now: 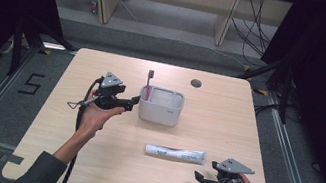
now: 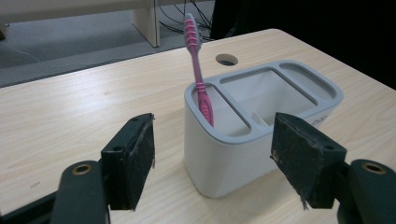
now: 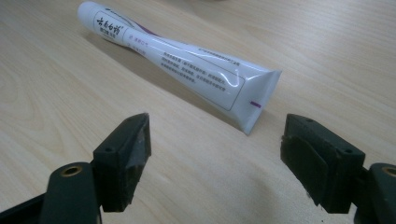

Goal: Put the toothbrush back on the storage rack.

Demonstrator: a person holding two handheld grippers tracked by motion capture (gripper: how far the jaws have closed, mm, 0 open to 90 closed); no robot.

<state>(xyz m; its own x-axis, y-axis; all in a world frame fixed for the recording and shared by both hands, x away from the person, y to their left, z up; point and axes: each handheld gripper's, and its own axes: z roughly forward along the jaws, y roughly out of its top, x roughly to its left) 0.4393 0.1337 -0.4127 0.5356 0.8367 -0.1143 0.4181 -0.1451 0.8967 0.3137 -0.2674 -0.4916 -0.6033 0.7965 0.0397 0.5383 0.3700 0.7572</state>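
A pink toothbrush [image 1: 149, 83] [image 2: 198, 70] stands upright in the left compartment of a grey holder [image 1: 159, 114] [image 2: 224, 163] at the table's middle. My left gripper [image 1: 132, 102] [image 2: 212, 161] is just left of the holder, its jaws open and pointing at the holder, nothing pressed between the pads. A white toothpaste tube [image 1: 174, 152] [image 3: 182, 60] lies flat on the table toward the front right. My right gripper [image 1: 197, 177] [image 3: 215, 161] hovers open a little behind the tube's crimped end, with nothing between its jaws.
The wooden table [image 1: 88, 159] has a round cable hole [image 1: 196, 83] near its far edge. Wooden furniture legs and loose cables stand on the floor beyond the table. Dark curtains hang at both sides.
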